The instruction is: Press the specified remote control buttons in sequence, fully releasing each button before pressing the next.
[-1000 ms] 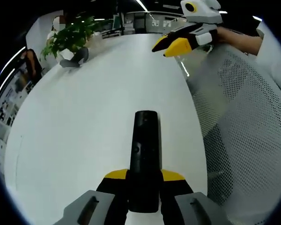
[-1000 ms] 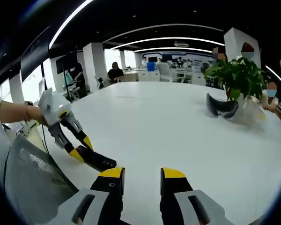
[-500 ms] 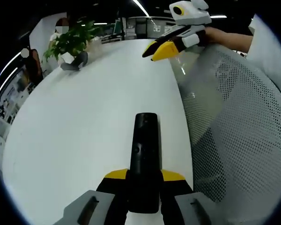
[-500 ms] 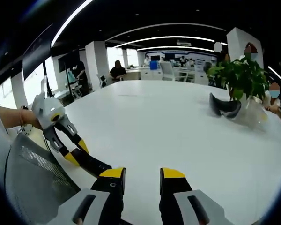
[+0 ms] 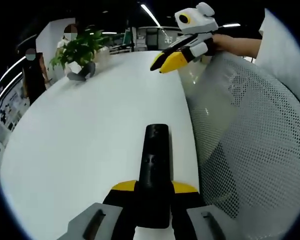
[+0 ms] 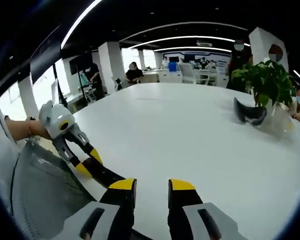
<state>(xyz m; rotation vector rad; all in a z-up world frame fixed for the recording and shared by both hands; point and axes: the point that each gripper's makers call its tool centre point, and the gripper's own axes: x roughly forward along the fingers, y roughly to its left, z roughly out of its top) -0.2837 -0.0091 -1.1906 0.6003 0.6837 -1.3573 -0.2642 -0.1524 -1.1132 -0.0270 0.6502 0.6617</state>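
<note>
One wide white bench [image 5: 80, 140] spreads across an office, beside a mesh chair back [image 5: 250, 130]. Near its far edge stands a potted plant [image 6: 262, 82]. At the near edge, the left gripper [image 5: 154, 192] pinches a black remote control [image 5: 154, 175] above the surface. The right gripper [image 6: 151, 186] hovers nearby, jaws spread, holding nothing.
</note>
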